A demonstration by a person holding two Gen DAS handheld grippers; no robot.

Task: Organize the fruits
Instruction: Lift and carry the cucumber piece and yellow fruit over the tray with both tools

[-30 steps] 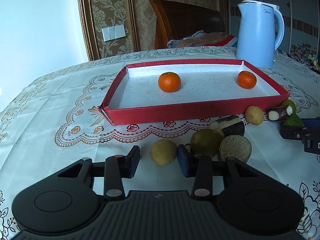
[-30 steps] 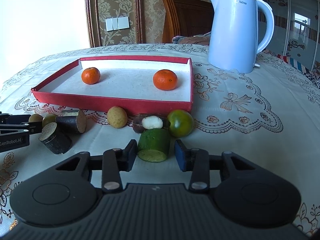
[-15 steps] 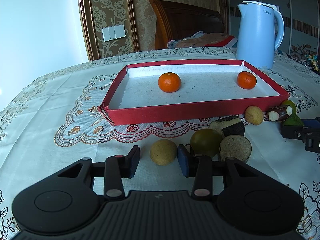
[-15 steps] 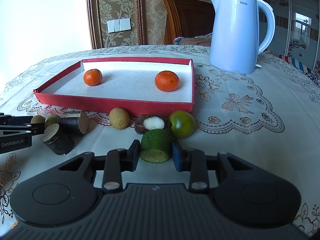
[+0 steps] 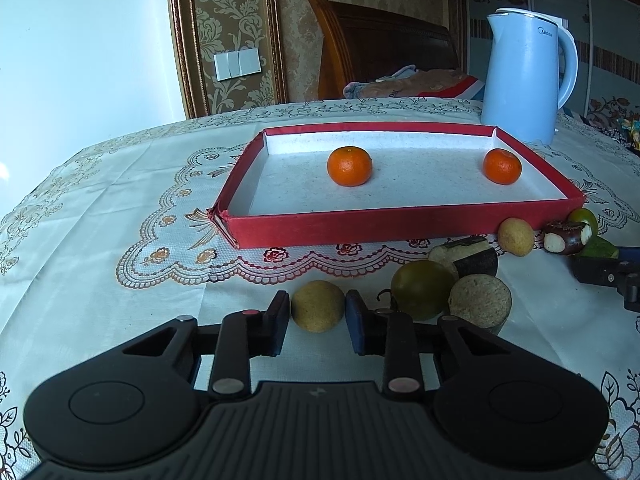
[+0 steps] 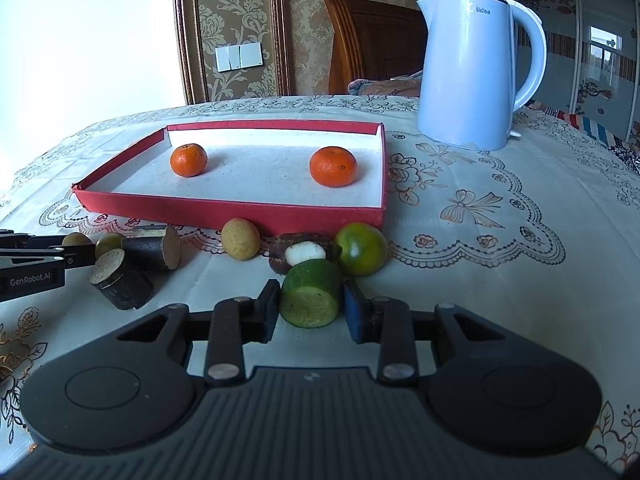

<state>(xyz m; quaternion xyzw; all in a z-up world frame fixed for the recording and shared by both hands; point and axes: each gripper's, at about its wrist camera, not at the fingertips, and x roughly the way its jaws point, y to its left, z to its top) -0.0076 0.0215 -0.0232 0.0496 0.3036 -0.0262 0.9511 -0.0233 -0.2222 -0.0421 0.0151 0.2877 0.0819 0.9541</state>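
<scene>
Jaws of left gripper (image 5: 317, 317) pinch a rough tan longan (image 5: 317, 305); right gripper (image 6: 310, 306) jaws clamp a smooth green cylinder (image 6: 311, 298).

Kettle (image 6: 476, 72), upper right of the right wrist view, is showing "Midea" near its rim; in the left wrist view the mark is too small to read surely. Left gripper (image 6: 32, 276), at the left edge, is showing white "GenRobot.AI".

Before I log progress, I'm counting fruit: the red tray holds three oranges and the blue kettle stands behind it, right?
Not quite. The red tray holds two oranges, one left and one right, as the left wrist view shows. The blue kettle does stand behind it.
</scene>
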